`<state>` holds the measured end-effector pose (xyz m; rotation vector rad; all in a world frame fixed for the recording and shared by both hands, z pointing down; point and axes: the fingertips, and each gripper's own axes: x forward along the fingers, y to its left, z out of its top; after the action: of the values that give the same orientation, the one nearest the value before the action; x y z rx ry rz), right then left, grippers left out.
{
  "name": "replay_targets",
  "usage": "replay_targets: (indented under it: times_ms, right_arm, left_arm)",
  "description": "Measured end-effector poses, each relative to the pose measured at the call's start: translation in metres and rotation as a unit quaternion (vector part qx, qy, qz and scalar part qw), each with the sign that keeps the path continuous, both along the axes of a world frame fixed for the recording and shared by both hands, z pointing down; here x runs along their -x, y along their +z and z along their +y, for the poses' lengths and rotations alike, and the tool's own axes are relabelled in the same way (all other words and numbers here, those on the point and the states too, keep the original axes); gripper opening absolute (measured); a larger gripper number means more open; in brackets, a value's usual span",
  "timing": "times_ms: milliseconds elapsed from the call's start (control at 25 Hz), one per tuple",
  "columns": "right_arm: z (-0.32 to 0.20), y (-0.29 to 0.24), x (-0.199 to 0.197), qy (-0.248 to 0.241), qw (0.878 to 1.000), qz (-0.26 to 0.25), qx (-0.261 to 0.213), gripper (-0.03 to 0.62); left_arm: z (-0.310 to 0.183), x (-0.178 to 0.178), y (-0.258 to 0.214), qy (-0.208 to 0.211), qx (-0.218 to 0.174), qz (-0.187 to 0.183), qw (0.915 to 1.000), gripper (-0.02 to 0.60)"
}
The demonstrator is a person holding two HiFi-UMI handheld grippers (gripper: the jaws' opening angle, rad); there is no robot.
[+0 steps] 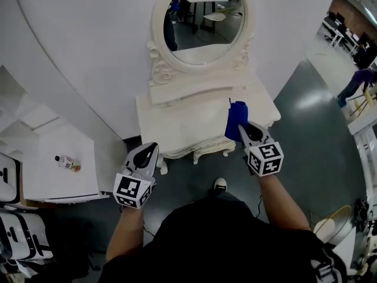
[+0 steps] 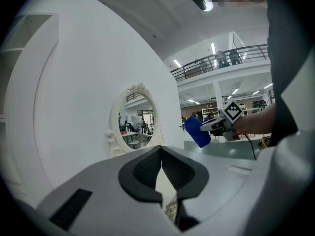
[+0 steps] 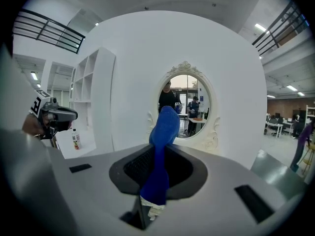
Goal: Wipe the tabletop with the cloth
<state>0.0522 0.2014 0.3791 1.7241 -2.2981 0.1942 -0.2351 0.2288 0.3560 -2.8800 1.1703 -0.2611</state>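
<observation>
- The right gripper (image 1: pixel 243 130) is clamped on the blue cloth (image 1: pixel 235 119), with most of it sticking out past the jaws.
- The cloth is over the right side of the white table (image 1: pixel 177 122), in front of the oval mirror (image 1: pixel 200 16).
- The left gripper (image 1: pixel 152 151) has its jaws pressed together with nothing in them, near the table's front-left corner.

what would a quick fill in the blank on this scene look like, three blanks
1. The right claw is shut on a ____ cloth.
2. The left claw is shut and holds ____.
3. The oval mirror stands at the back of the ____ tabletop.

Missing words: blue; nothing; white
</observation>
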Motion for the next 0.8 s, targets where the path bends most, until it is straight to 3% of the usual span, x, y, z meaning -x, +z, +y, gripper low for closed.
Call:
replay_targets:
  times_ms: [360,800]
  right_arm:
    - [-0.062,0.016,-0.005,-0.025,1.000,-0.002,0.006,0.049]
    - [-0.190,0.018,-0.044,-0.085,0.996,-0.006,0.015,0.049]
  left_arm:
    - [-0.042,-0.004,0.008,-0.030,0.007,-0.011,0.9995,0.012]
    - [-0.139,-0.052,0.009,-0.087,0.019,-0.017,0.9959,0.012]
